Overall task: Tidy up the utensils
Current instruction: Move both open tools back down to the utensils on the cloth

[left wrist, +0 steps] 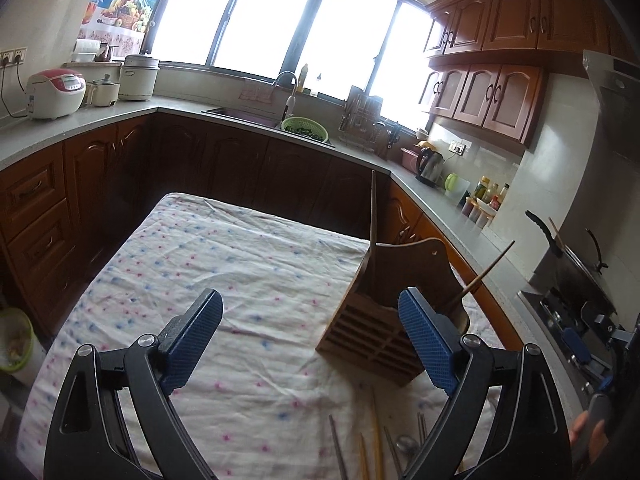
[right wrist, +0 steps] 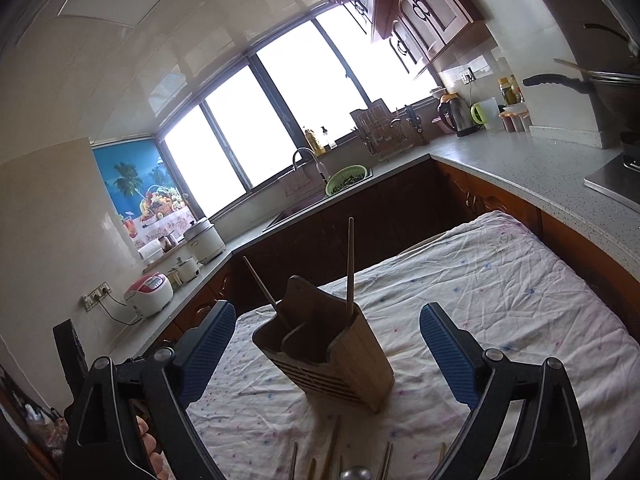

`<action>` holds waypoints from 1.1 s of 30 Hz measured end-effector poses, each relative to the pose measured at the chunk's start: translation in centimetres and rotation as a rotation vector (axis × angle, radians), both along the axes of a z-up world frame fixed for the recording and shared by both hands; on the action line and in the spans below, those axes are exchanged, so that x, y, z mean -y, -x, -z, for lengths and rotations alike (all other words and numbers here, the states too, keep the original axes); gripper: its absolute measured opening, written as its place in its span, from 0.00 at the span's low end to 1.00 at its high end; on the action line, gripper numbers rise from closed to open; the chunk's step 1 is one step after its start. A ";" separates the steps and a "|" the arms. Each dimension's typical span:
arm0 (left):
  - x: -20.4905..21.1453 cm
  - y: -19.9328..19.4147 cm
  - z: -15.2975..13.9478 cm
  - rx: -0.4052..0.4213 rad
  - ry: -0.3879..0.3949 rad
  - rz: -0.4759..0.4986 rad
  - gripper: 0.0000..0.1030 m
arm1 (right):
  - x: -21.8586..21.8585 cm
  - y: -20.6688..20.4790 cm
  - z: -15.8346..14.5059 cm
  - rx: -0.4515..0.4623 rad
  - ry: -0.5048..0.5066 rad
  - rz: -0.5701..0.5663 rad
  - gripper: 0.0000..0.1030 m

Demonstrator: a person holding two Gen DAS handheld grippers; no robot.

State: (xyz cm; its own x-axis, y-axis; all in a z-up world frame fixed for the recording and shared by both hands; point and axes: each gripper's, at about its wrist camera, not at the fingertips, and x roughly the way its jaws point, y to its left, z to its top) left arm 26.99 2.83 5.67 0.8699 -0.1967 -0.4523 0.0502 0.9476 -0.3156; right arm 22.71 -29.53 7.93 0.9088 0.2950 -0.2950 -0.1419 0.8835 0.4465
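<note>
Both grippers hover level above the cloth-covered counter (left wrist: 240, 264), aimed forward. The left gripper (left wrist: 310, 338) has its fingers wide apart, holding nothing; so does the right gripper (right wrist: 327, 350). The holder (right wrist: 328, 354) stands upright between them with two chopsticks (right wrist: 350, 264) inside. Loose utensils (left wrist: 374, 448) lie near, in front of it.

Kitchen counters around a cloth-covered table

A red-and-white rice cooker (left wrist: 56, 94) sits on the counter near a big white pot (left wrist: 138, 77); a green colander (left wrist: 305, 128) rests by the sink faucet (left wrist: 289, 90), a kettle (left wrist: 430, 166) stands farther right, and the dotted tablecloth (left wrist: 224, 264) lies wrinkled.
</note>
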 end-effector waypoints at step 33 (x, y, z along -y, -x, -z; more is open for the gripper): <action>1.8 6.4 6.2 -0.222 -0.077 0.076 0.89 | 0.7 7.7 6.7 -0.176 0.093 0.014 0.92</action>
State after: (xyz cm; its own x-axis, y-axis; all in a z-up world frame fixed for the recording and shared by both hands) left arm 20.63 1.05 -0.56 0.7313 -0.2154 -0.6472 0.0594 0.9653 -0.2542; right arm 14.96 -30.24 1.28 0.8445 0.2467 -0.4753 -0.0563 0.9235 0.3793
